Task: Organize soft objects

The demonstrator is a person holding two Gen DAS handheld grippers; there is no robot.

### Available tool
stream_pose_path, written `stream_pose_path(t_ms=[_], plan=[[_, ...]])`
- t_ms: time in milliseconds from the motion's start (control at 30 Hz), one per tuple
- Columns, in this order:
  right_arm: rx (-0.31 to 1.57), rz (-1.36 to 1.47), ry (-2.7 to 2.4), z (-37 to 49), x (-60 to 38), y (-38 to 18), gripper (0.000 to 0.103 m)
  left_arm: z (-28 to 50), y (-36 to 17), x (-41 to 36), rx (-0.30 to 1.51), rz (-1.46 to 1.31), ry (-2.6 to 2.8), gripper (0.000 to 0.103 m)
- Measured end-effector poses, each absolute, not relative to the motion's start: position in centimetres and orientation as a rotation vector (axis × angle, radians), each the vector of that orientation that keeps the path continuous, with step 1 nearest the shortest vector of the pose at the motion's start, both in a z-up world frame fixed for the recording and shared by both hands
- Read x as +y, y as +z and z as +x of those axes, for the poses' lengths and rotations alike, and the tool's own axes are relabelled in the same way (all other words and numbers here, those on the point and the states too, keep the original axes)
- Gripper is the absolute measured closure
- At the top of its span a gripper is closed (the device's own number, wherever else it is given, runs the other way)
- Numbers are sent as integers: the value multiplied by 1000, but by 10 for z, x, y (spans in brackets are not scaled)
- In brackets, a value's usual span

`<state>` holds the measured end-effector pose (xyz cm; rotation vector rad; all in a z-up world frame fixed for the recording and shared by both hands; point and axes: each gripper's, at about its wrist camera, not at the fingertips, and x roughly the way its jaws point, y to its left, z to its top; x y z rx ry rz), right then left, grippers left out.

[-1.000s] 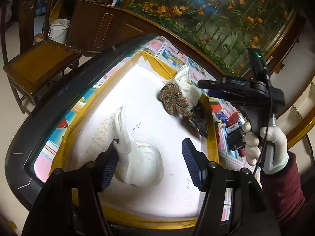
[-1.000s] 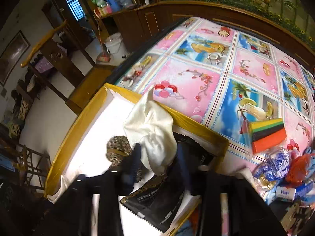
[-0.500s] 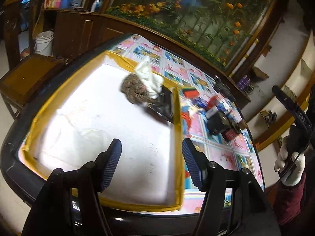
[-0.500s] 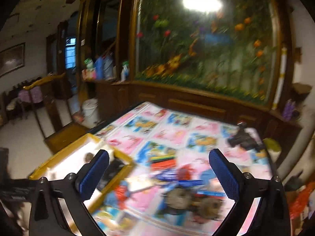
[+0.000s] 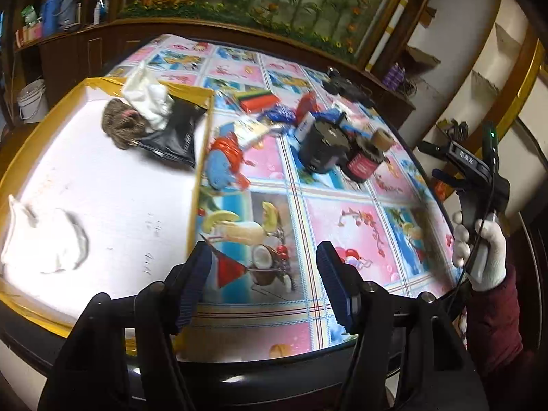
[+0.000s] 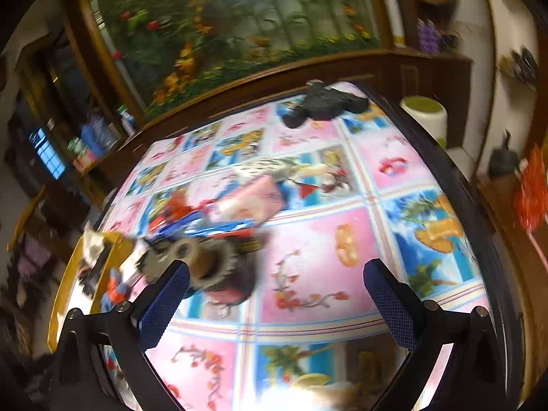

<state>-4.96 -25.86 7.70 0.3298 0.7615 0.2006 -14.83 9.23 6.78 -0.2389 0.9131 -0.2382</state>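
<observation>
On the patterned table | left gripper point(image 5: 263, 284) and right gripper point(image 6: 275, 303) both hung released, nothing between them | white cloth point(image 5: 44, 239) lay crumpled in yellow-rimmed tray point(image 5: 202, 157) | judged light, limp; pinch a raised fold.

Patterned table point(image 5: 342, 212) bears yellow-rimmed tray point(image 5: 200, 157), scattered clutter.

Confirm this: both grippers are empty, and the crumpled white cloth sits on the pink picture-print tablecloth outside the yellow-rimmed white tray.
One thing is wrong. The crumpled white cloth lies inside the yellow-rimmed white tray, near its corner, not out on the pink picture-print tablecloth; the left wrist view shows it. Both the left gripper and the right gripper are indeed empty.
</observation>
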Motion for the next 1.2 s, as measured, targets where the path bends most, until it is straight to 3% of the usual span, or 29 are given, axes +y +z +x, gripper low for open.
stream_pose_path(t_ms=[400,767,900,1200], plan=[[888,455,274,26,-256,55,1,-129,47,56,997,-216,-302,40],[1011,388,239,120,-200,48,1,-113,45,66,1009,-243,-329,41],[1029,383,231,116,-206,36,5,-103,53,76,983,-236,-303,41],[940,486,199,77,-254,16,4,-72,60,95,953,-217,-218,41]])
